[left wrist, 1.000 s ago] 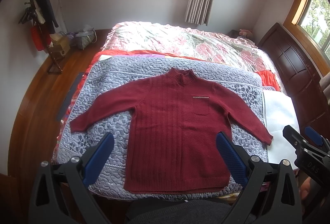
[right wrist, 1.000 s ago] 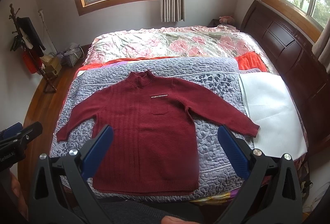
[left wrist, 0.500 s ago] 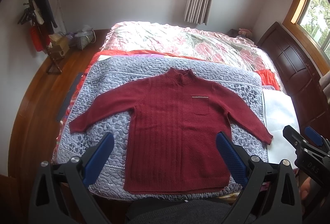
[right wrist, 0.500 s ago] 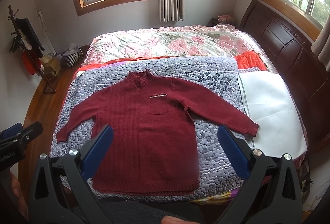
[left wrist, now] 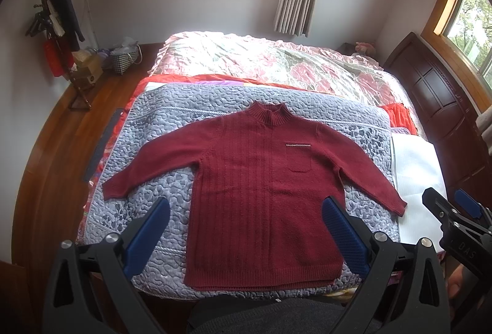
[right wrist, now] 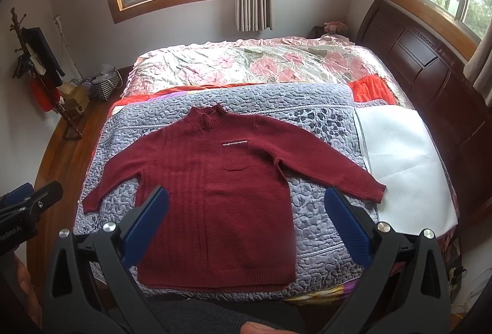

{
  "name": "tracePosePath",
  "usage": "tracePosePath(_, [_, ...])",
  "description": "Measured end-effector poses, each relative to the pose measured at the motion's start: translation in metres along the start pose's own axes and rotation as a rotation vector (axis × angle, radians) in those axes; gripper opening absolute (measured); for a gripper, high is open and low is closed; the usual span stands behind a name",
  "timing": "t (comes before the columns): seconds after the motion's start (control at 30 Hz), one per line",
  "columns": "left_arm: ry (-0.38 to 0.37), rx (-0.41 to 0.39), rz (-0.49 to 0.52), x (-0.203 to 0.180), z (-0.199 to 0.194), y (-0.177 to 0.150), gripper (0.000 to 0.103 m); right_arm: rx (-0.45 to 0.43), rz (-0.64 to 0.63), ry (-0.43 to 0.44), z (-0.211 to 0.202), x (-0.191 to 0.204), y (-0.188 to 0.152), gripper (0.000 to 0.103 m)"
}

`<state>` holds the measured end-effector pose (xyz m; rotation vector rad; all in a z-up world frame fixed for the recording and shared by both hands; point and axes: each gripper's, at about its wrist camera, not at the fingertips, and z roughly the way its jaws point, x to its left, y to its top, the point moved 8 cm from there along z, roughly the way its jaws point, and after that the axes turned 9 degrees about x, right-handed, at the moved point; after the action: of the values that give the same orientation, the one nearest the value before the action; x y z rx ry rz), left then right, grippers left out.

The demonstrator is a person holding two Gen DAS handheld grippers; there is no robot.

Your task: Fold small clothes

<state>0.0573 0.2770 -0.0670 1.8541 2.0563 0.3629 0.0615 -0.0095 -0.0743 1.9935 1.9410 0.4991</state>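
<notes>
Sweater [left wrist: 264, 195] flat, sleeves outspread

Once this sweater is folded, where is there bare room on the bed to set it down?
The white sheet, right of the grey quilt and below the orange cloth, is bare. The floral bedspread beyond the quilt is bare too, but farther off. The quilt itself is crowded: the sweater spreads sleeve to sleeve, leaving only corner strips.
</notes>
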Motion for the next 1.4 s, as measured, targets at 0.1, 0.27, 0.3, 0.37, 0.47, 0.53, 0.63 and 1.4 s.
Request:
tracePosePath(0.1, [-0.001,0.002,0.004,-0.002,0.002,0.001,0.099,0.003,0.001,-0.001,0.0,0.001,0.001,0.1])
tracePosePath(0.27, [-0.009,0.01,0.012,-0.006,0.011,0.005,0.099,0.011,0.014,-0.002,0.006,-0.003,0.004,0.1])
tracePosePath(0.3, [-0.022,0.004,0.017,-0.009,0.015,0.008,0.099,0.018,0.02,0.002,0.01,-0.004,0.005,0.1])
tracePosePath(0.37, [-0.058,-0.035,0.032,-0.016,0.024,0.014,0.099,0.028,0.041,0.031,0.02,-0.009,0.006,0.1])
tracePosePath(0.47, [-0.144,-0.033,0.037,-0.029,0.055,0.023,0.099,0.004,0.094,0.07,0.042,-0.034,0.008,0.1])
tracePosePath(0.53, [-0.183,0.017,0.033,-0.039,0.084,0.027,0.099,-0.034,0.162,0.073,0.059,-0.066,0.008,0.1])
tracePosePath(0.63, [-0.19,0.011,0.096,-0.065,0.115,0.037,0.099,0.021,0.299,0.035,0.101,-0.13,-0.005,0.099])
tracePosePath(1.4, [-0.261,0.38,0.185,-0.199,0.275,0.013,0.099,0.01,1.525,0.469,0.407,-0.463,-0.158,0.03])
